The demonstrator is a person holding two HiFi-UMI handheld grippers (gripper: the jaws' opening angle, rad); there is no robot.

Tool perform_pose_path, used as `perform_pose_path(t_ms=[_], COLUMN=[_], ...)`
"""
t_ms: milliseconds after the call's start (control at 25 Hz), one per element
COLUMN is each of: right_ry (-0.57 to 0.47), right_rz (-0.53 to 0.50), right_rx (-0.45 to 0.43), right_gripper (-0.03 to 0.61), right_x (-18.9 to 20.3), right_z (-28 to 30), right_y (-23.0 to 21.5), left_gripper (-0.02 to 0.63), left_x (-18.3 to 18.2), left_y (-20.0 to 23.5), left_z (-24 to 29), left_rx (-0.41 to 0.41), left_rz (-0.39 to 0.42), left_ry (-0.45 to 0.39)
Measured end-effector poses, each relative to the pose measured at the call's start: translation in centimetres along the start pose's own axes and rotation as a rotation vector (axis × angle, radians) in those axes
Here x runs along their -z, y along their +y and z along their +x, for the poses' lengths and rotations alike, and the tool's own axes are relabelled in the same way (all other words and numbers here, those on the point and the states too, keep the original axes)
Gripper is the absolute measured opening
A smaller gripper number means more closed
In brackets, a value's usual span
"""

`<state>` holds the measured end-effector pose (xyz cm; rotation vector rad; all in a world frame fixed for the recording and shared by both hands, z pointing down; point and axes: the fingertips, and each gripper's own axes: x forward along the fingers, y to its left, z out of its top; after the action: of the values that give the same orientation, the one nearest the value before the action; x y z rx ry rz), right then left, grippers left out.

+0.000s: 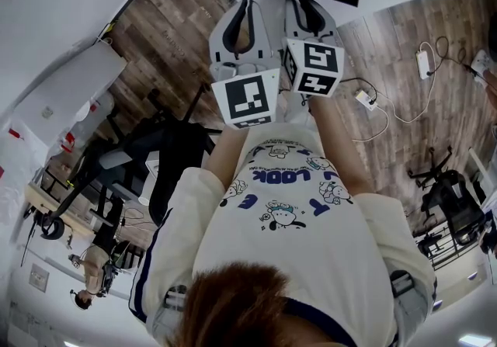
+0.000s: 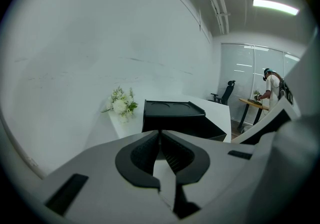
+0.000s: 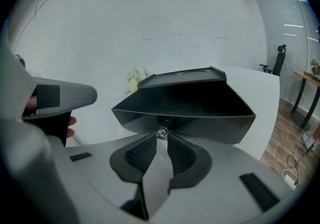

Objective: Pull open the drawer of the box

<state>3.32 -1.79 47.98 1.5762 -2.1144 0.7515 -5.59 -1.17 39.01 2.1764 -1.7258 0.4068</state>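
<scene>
1. drawer (image 3: 185, 110) sticks out from the front of the black box (image 3: 182, 76). it is open, and its inside looks dark.
2. the right claw (image 3: 162, 137) has its two jaws pinched almost together on the small shiny knob (image 3: 162, 132) at the front of the drawer.
3. the left claw (image 2: 160, 134) has its jaws pressed together, with nothing in them. it points at the box from the left side.
4. in the right gripper view the left claw shows at the left edge, with a bit of a gap between it and the drawer. some fingers (image 3: 71, 120) of the hand that holds it peek out.
5. the box sits on a white surface (image 2: 220, 110) next to a white wall. a little bunch of white flowers (image 2: 121, 102) lies on the surface just beside the box.
6. in the head view both claws are side by side in front of the person's white shirt (image 1: 295, 213). each one has a cube (image 1: 247, 101) with black and white squares on it. the box is at the top edge, just past the claws.
7. far off there is a black chair (image 2: 225, 92), a person (image 2: 272, 87) at a desk, and a brown wood floor (image 1: 178, 19).
</scene>
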Motion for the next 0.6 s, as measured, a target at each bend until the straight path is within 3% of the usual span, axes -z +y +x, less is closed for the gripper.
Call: perform_pose_path(t_ms=[600], right_ry=[0.002], right_rz=[0.013], right_rx=[0.003], right_gripper=[0.083], right_x=[0.65], right_z=[-0.13], right_y=[0.02], left_gripper=[0.028], left_x=[0.07], left_y=[-0.24], left_z=[0.10], left_rx=[0.018], left_rz=[0.011], left_ry=[-0.003])
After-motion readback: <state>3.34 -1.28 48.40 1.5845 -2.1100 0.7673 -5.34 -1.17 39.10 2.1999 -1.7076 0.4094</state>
